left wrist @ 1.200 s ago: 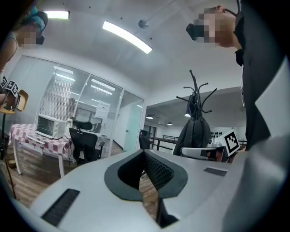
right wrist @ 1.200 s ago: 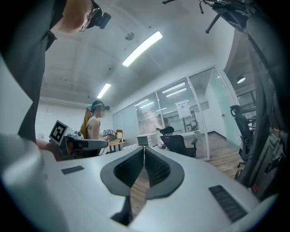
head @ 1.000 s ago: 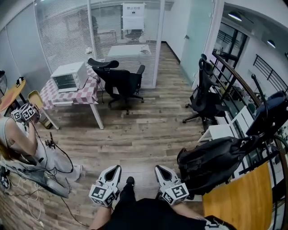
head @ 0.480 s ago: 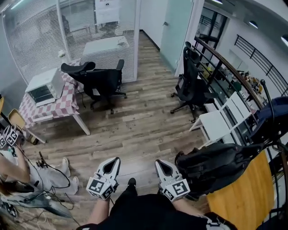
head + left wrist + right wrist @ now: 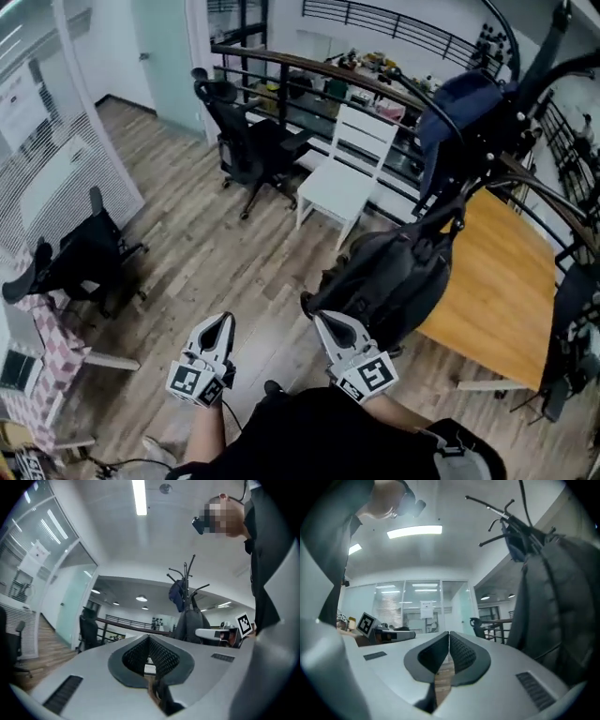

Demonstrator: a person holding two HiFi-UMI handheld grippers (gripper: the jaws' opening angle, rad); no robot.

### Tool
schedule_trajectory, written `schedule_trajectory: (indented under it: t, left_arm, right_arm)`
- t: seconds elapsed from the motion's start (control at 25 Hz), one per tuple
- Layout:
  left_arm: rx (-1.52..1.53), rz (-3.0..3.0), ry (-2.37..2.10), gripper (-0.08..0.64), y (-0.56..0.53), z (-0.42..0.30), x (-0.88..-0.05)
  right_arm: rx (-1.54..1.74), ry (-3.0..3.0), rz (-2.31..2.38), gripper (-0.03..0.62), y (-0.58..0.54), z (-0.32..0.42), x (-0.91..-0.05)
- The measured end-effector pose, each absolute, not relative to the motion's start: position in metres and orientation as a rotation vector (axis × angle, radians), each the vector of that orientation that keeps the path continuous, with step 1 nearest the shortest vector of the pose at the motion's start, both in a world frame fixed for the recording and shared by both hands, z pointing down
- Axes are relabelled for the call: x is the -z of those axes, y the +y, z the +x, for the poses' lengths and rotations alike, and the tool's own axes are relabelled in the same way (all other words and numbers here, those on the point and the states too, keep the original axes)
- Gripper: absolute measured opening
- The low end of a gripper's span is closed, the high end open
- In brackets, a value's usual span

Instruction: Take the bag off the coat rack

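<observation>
A black backpack (image 5: 394,277) hangs from the black coat rack (image 5: 511,112), with a dark blue bag (image 5: 459,98) hung higher up on it. In the head view my right gripper (image 5: 326,322) is shut and empty, its tip just left of the backpack's lower end. My left gripper (image 5: 216,326) is shut and empty too, further left over the wood floor. In the left gripper view the backpack (image 5: 190,623) and the rack (image 5: 186,576) stand ahead in the distance. The backpack (image 5: 555,602) fills the right side of the right gripper view, under the rack (image 5: 501,517).
An orange-topped table (image 5: 497,291) stands right behind the rack. A white chair (image 5: 349,173) and a black office chair (image 5: 248,145) stand by the railing (image 5: 309,70). Another black office chair (image 5: 80,267) and a checked table (image 5: 47,347) are at the left.
The head view has swung right toward the coat rack. The backpack now hangs near the middle of the view, just beside my right gripper. Both grippers stay shut.
</observation>
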State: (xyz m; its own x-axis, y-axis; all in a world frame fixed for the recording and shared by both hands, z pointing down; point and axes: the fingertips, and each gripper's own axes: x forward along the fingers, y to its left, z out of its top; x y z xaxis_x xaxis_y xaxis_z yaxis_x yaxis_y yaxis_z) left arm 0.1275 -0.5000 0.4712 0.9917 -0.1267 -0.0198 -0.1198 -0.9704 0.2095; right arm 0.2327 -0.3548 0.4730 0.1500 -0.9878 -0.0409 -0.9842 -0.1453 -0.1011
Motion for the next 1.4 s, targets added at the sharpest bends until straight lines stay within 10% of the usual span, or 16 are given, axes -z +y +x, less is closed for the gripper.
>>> schedule_trajectory:
  t: [0.6, 0.96, 1.4]
  left_arm:
    - [0.051, 2.922, 0.769, 0.023, -0.423, 0.321, -0.457]
    - [-0.084, 2.822, 1.027, 0.171, -0.386, 0.334, -0.477]
    - [-0.156, 2.785, 1.171, 0.233, -0.366, 0.357, -0.505]
  right_arm:
    - [-0.207, 1.078, -2.842, 0.040, -0.170, 0.307, -0.420]
    - [0.019, 0.922, -2.873, 0.216, -0.135, 0.314, -0.459]
    - [0.213, 0.884, -2.906, 0.242, -0.152, 0.334, -0.518]
